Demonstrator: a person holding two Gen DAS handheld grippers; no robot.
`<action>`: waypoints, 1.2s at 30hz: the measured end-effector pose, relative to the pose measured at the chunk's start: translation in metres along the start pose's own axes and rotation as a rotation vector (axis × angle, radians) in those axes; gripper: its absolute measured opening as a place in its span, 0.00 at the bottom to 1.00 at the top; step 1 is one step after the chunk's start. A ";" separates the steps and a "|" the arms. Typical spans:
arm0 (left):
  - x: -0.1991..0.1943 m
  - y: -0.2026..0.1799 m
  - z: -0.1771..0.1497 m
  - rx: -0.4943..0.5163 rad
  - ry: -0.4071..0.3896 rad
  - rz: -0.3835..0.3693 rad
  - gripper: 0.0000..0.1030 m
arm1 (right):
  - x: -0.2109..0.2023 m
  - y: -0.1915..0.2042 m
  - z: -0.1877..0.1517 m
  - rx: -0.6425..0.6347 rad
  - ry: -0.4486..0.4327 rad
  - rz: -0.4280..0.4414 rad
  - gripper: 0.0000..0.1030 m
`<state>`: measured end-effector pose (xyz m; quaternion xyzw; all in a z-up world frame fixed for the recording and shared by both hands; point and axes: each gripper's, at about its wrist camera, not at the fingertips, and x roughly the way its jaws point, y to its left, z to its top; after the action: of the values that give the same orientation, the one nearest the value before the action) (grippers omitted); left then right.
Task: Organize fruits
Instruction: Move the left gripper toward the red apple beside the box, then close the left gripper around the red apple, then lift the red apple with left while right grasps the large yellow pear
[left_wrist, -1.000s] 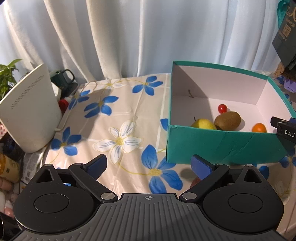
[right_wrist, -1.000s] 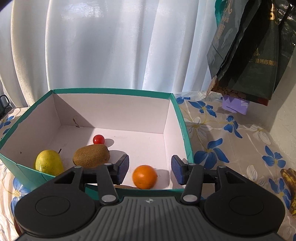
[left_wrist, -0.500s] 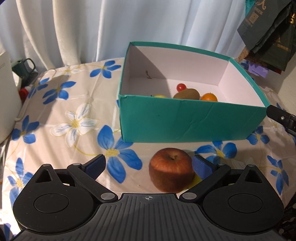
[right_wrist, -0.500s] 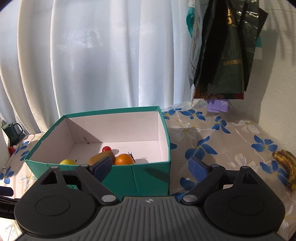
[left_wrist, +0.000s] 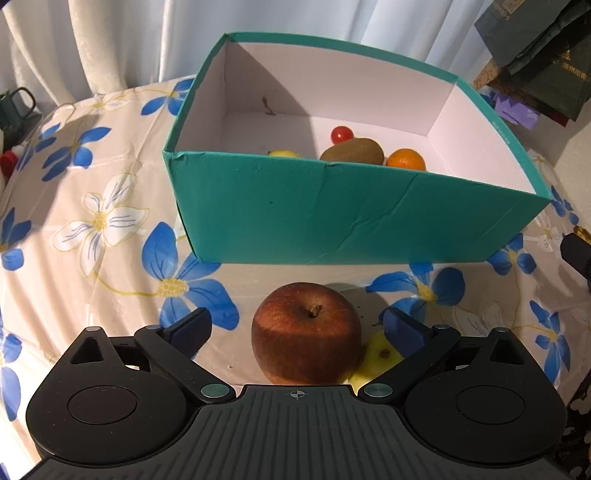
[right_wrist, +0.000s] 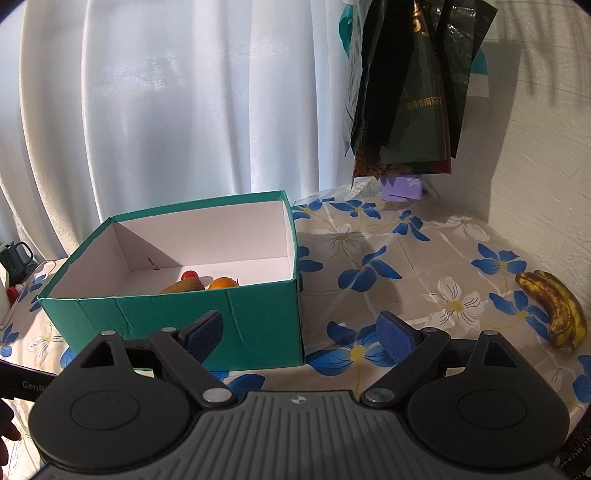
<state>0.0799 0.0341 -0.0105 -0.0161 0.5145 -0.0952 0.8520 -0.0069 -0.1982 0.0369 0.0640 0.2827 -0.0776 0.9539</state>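
Red apple (left_wrist: 306, 332) sits low in the frame's centre, between the spread fingers of the left gripper (left_wrist: 297, 328), untouched. Right gripper (right_wrist: 299, 334) gapes empty at lower centre before the teal box (right_wrist: 192, 314).

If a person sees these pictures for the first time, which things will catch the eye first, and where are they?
The red apple stands out first, sitting on the flowered tablecloth between the open fingers of the left hand-held gripper, just in front of the teal box. Inside the box lie a kiwi, an orange and a small red tomato. In the right wrist view, a spotted banana lies alone on the cloth far right.
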 end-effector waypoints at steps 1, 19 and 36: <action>0.002 0.000 0.001 -0.003 0.006 0.009 0.98 | 0.001 -0.001 0.000 0.003 0.003 -0.001 0.88; 0.029 -0.005 0.004 0.032 0.077 0.008 0.70 | 0.013 0.002 0.004 -0.009 0.029 -0.005 0.88; -0.049 0.019 0.005 -0.002 -0.098 0.006 0.70 | 0.004 0.057 -0.022 -0.206 0.174 0.154 0.80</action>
<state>0.0652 0.0613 0.0320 -0.0202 0.4723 -0.0910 0.8765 -0.0045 -0.1392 0.0206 -0.0062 0.3653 0.0311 0.9304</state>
